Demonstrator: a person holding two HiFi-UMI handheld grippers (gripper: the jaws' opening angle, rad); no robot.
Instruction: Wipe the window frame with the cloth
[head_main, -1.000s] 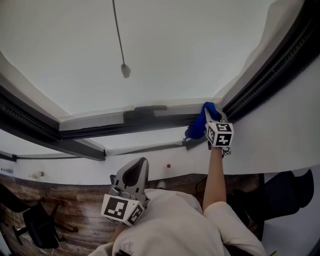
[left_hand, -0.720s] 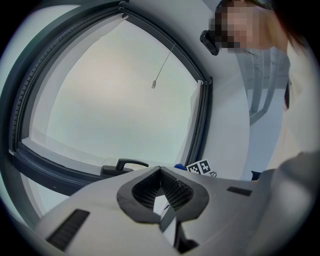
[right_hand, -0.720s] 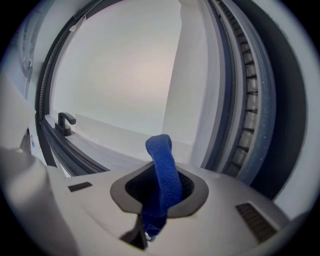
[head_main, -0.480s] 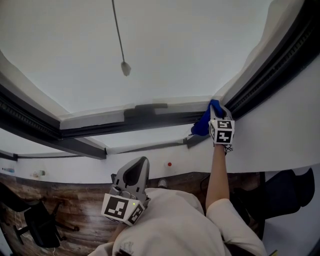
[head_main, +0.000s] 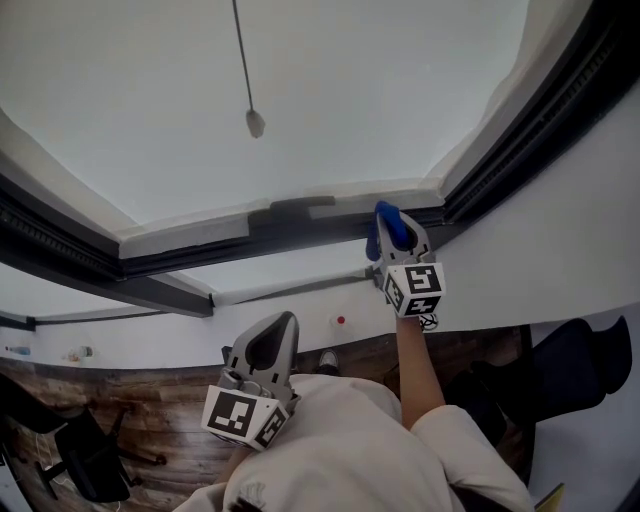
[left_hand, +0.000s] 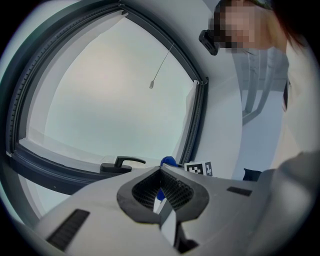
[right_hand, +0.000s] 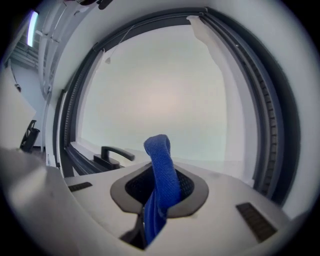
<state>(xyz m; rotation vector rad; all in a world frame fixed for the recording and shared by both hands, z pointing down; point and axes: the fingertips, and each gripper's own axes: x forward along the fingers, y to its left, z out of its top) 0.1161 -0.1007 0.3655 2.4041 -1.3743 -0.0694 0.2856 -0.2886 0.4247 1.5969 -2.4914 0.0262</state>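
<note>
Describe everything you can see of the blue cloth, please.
The blue cloth looks like finely woven fabric, folded into a narrow strip. The right tongs are shut on it: its rounded, folded end stands up beyond the jaws, and the rest hangs down between them. In the head view it is held by the lower window frame, near the right corner. Whether it touches the frame cannot be told.

floor (head_main: 170, 400): brown wood-look planks, running below the white wall.
left side: black chair (head_main: 75, 455), legs on the planks.
middle: shoe tip (head_main: 327, 361) on the planks, near the wall.
</note>
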